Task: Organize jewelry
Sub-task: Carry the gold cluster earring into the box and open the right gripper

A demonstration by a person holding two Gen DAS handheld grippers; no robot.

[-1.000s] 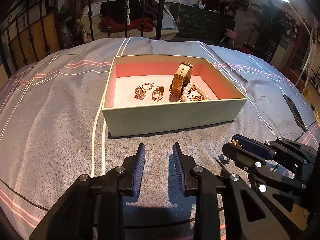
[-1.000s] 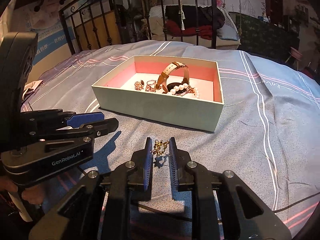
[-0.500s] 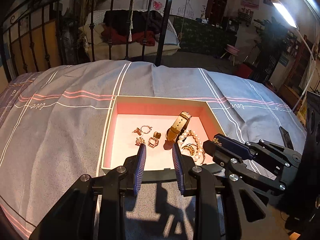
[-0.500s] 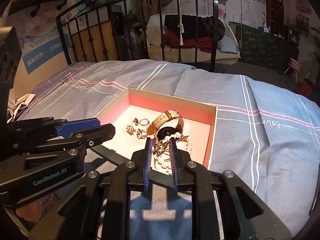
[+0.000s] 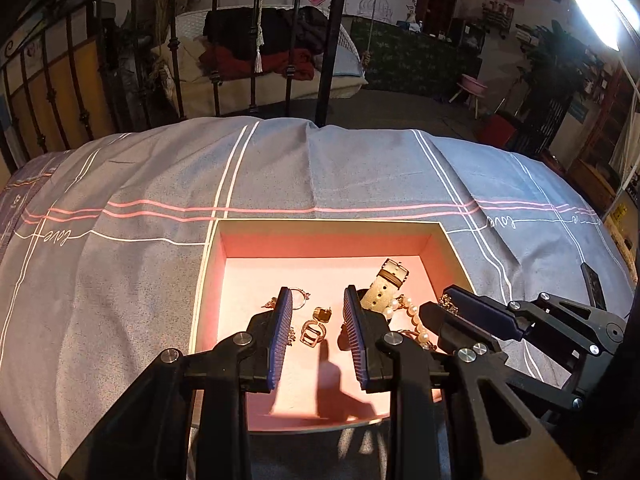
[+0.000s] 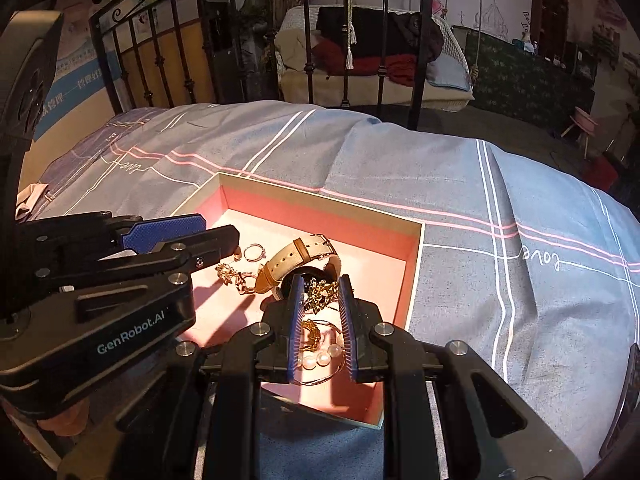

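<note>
While over the box, right tool pinches gold brooch (left tool empty).

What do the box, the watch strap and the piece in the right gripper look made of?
Box: likely matte cardboard, with thin stiff walls and a pink lining. Strap: tan, probably leather or imitation, with punched holes and a stitched edge. Piece in the right gripper: gold-toned metal, glinting; gold or plating can't be told.

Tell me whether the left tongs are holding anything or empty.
Empty. The left tongs hover over the box with a clear gap between the pads; the rings lie below.
</note>
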